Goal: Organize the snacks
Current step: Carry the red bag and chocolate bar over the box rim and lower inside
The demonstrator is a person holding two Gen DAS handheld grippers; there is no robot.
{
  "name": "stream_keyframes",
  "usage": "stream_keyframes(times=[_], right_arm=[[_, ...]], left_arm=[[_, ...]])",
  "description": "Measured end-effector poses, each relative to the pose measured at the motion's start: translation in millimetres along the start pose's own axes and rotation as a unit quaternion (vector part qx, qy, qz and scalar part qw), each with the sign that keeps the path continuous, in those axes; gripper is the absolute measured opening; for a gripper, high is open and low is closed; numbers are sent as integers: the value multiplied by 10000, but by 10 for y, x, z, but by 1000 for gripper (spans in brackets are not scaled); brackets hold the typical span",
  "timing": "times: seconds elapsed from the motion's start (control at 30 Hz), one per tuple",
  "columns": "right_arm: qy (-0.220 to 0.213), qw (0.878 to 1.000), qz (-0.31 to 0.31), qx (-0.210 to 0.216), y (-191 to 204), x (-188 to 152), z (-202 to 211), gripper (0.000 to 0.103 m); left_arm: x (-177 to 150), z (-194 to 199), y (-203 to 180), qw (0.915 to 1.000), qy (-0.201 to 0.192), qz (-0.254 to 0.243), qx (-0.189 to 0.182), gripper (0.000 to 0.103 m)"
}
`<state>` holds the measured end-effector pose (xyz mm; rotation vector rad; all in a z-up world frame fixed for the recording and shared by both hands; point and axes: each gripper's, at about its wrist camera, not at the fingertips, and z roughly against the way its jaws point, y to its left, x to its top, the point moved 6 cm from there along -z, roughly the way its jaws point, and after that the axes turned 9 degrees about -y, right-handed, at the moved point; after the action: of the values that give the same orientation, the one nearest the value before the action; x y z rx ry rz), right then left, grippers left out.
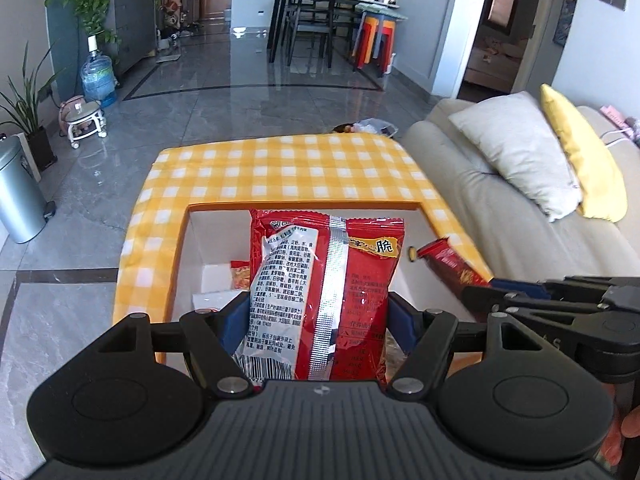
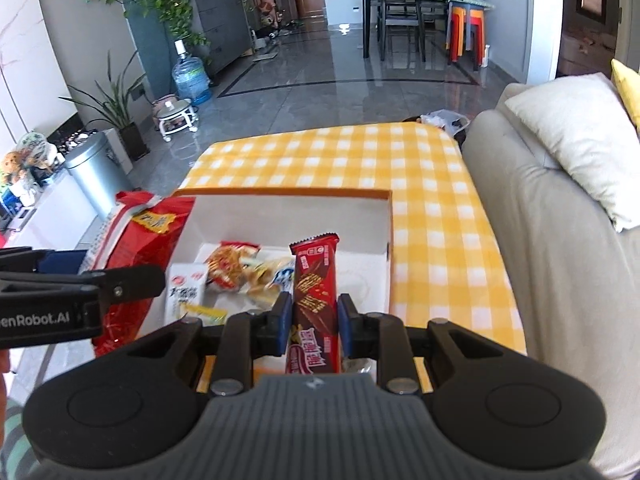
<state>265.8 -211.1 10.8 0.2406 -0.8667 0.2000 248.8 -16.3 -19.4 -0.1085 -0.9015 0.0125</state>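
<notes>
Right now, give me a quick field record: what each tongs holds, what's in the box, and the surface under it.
left tongs: shut on red snack bag
right tongs: shut on dark red wafer bar
white box: holds several small snack packets
surface: yellow checked tablecloth
beside table: beige sofa

the left gripper is angled downward with its jaws spread wide and pressed against something held; the right gripper is likewise tilted down and clamped narrowly.
</notes>
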Motion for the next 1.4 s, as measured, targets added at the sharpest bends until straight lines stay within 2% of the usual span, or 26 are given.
stream_keyframes(times=[0.33, 0.7, 0.97, 1.2, 1.33, 1.37, 1.4], right_arm=[[29, 9981, 483, -391, 89, 100, -545, 21], [513, 9882, 1250, -724, 190, -54, -1135, 21], [874, 9809, 1601, -671, 260, -208, -1391, 21], [1002, 9793, 1631, -655, 284, -292, -1473, 21], [1021, 9787, 1653, -667, 287, -304, -1442, 21], [999, 9792, 1637, -670, 284, -293, -1427, 21], [967, 9798, 1616, -667, 282, -289, -1404, 26]], left_arm=[[-162, -522, 189, 9974, 573, -279, 349, 81], [-335, -938, 271, 9875, 1207, -750, 682, 81], [-466, -1100, 288, 9802, 1566, -887, 822, 81], [-504, -1155, 335, 9781, 1686, -871, 854, 82], [-499, -1119, 365, 9790, 1670, -787, 867, 85], [-493, -1101, 371, 9794, 1655, -761, 876, 86], [-487, -1088, 378, 9801, 1626, -739, 866, 87]])
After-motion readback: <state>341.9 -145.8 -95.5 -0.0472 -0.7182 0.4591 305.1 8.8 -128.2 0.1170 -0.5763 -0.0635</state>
